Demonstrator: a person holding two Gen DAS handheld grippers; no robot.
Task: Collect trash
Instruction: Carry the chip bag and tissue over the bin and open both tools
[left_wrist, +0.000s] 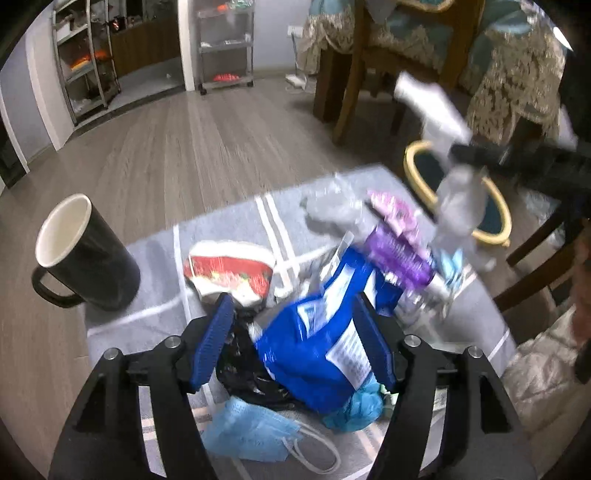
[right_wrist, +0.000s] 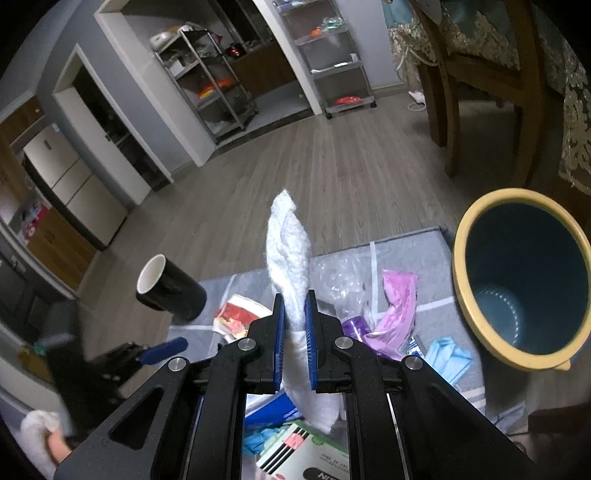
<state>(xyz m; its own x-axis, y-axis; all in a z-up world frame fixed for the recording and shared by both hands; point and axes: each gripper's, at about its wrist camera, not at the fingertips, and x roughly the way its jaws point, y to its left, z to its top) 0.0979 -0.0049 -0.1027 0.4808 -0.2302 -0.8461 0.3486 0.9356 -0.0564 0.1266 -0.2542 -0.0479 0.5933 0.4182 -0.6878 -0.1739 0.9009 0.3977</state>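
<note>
A: Left wrist view?
B: Left gripper (left_wrist: 291, 325) spread wide, released, over a blue snack bag (left_wrist: 314, 343). Black mug (left_wrist: 85, 254) left; face mask (left_wrist: 247, 432), purple wrapper (left_wrist: 399, 254) around.
A: Right wrist view?
B: Right gripper (right_wrist: 294, 325) clenched on a white tissue (right_wrist: 290, 258). Yellow-rimmed bin (right_wrist: 461, 280) right, interior looks bare.

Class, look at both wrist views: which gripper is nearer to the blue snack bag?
Left. The left gripper hangs open directly over the blue snack bag, its pads on either side. The right gripper is raised farther off, clamping a white tissue.
</note>
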